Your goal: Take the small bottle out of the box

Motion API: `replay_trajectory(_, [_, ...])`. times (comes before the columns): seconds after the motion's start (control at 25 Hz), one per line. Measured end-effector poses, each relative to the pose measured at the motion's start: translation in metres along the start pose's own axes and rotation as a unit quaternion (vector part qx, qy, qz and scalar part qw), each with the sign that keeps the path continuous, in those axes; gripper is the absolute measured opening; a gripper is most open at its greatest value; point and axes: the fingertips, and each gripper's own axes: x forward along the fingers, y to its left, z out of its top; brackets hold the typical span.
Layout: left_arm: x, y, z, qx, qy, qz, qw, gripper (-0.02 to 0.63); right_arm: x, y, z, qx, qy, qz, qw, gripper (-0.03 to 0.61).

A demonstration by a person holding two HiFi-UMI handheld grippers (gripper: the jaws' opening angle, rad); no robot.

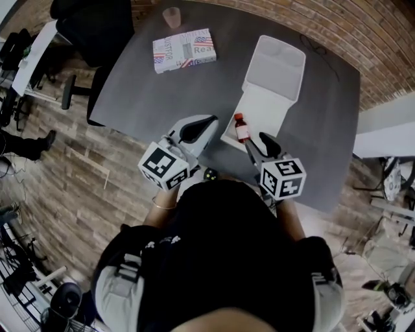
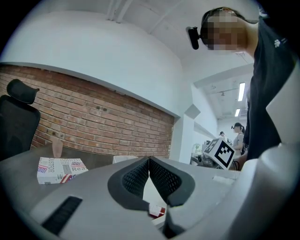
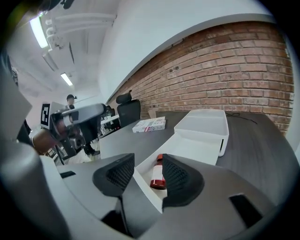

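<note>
The small brown bottle (image 1: pixel 241 128) with a red cap sits at the near end of the open white box (image 1: pixel 262 104) on the dark grey table. My right gripper (image 1: pixel 258 144) is just in front of it. In the right gripper view the bottle (image 3: pixel 159 176) shows in the gap ahead of the right gripper (image 3: pixel 147 161), whose jaws stand apart without pressing on it. My left gripper (image 1: pixel 209 121) hovers left of the box, its jaws meeting at the tips (image 2: pixel 149 159) with nothing between them. A red bit of the bottle (image 2: pixel 157 212) shows below them.
The box's deeper half (image 1: pixel 277 61) lies farther back. A flag-printed book (image 1: pixel 184 49) and a pinkish cup (image 1: pixel 171 17) sit at the table's far left. A black office chair (image 1: pixel 91 26) stands beyond the left edge. A thin cable (image 1: pixel 319 50) runs at the back right.
</note>
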Motion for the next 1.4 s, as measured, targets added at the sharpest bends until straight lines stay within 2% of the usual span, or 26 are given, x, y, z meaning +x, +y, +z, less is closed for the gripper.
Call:
replay_trajectory(0.28, [-0.013, 0.038, -0.003, -0.008, 0.002, -0.014, 0.9999, 0.003, 0.047, -0.004, -0.021, -0.025, 0.059, -0.047, 0.997, 0.221])
replay_trajectory(0.48, [-0.017, 0.058, -0.005, -0.017, 0.002, -0.027, 0.9995, 0.003, 0.077, -0.004, -0.037, -0.022, 0.107, -0.051, 0.993, 0.249])
replay_trajectory(0.76, [-0.023, 0.083, -0.014, -0.035, -0.001, -0.03, 0.9989, 0.003, 0.101, -0.016, -0.05, -0.035, 0.159, -0.084, 0.983, 0.284])
replay_trajectory(0.92, [-0.021, 0.088, -0.013, -0.045, -0.007, -0.035, 0.9983, 0.003, 0.111, -0.025, -0.053, -0.041, 0.172, -0.108, 0.978, 0.285])
replay_trajectory(1.16, [-0.022, 0.096, -0.013, -0.049, -0.013, -0.038, 0.998, 0.003, 0.118, -0.033, -0.051, -0.037, 0.181, -0.121, 0.975, 0.287])
replay_trajectory(1.4, [-0.024, 0.099, -0.015, -0.056, -0.015, -0.039, 0.9975, 0.003, 0.124, -0.038, -0.061, -0.034, 0.223, -0.117, 0.967, 0.247])
